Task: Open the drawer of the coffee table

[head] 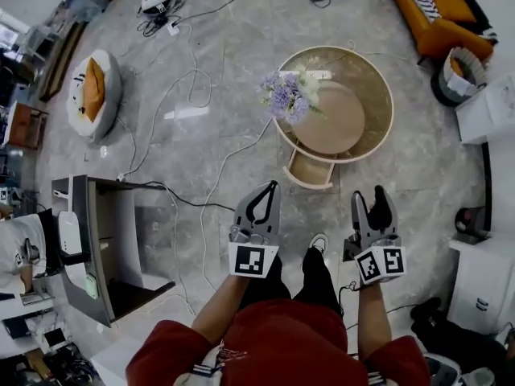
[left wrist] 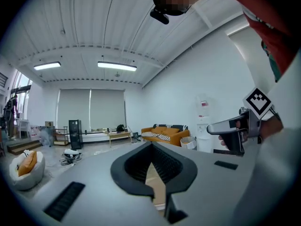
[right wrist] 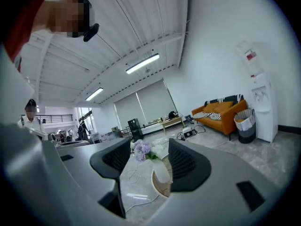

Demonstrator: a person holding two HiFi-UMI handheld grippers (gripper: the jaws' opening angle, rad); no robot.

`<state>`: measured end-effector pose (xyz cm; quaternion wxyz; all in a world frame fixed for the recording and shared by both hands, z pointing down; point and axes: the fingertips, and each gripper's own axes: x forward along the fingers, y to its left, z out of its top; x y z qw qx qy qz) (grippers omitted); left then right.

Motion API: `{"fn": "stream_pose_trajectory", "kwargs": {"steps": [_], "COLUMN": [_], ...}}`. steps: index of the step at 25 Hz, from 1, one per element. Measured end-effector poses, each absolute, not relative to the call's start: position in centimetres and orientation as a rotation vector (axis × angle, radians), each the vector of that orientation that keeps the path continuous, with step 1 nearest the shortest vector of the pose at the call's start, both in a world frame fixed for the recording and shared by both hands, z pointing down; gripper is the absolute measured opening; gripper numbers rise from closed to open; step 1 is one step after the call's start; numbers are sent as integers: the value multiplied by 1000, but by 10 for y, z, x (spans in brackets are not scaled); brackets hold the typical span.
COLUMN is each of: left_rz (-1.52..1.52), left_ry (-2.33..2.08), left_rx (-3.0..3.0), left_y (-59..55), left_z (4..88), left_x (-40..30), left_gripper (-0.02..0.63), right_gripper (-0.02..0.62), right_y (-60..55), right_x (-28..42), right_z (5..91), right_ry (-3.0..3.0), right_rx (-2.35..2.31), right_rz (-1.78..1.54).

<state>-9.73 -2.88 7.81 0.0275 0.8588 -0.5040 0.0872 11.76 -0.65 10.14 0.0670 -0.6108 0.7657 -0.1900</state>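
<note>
Two grippers are held out over a grey marble floor (head: 201,63), both well short of the round coffee table (head: 385,87).

At far left, a white pouf (head: 100,71) with an orange cushion (head: 94,88) lies on the floor. Nearer the person stands a grey desk unit (head: 100,240). Thin cables (head: 211,190) trail across the floor from there towards the table.

The left gripper (head: 269,193) points forward with its tips pressed together. The left gripper view shows the black ribbed pads (left wrist: 164,164) meeting at the far end, leaving a spade-shaped gap behind them with nothing held in it.

Just beyond stands the table, with a bunch of pale purple flowers (head: 283,95) on its left edge. The drawer (head: 310,170) sits on the table's near side, facing the person. It is pulled out, so its pale inside shows. Neither gripper touches it.

The right gripper (head: 368,195) is level with the left one, and its jaws are spread. The right gripper view shows nothing held between them, only the distant flowers and the table's curved rim.

At upper right is an orange sofa (head: 434,6) with a striped throw. Just below it stands a round bin (head: 460,69).
</note>
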Motion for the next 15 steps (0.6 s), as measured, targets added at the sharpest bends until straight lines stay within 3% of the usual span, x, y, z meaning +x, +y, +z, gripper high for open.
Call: {"fn": "stream_pose_trajectory", "kwargs": {"steps": [11,15], "left_rz": [159,119], "left_ry": [-1506,-1497], "left_rx": [2824,2854], "left_y": [-34,-38], "left_z": [-38,-51], "left_x": [-125,-137], "left_gripper": [8,8], "right_gripper": [235,169], "right_y": [13,14], "right_x": [106,96], "right_z": [-30,-39], "right_ry": [2238,2172], "right_rx": [-2161,-2096], "right_rz": [-161,-211]}}
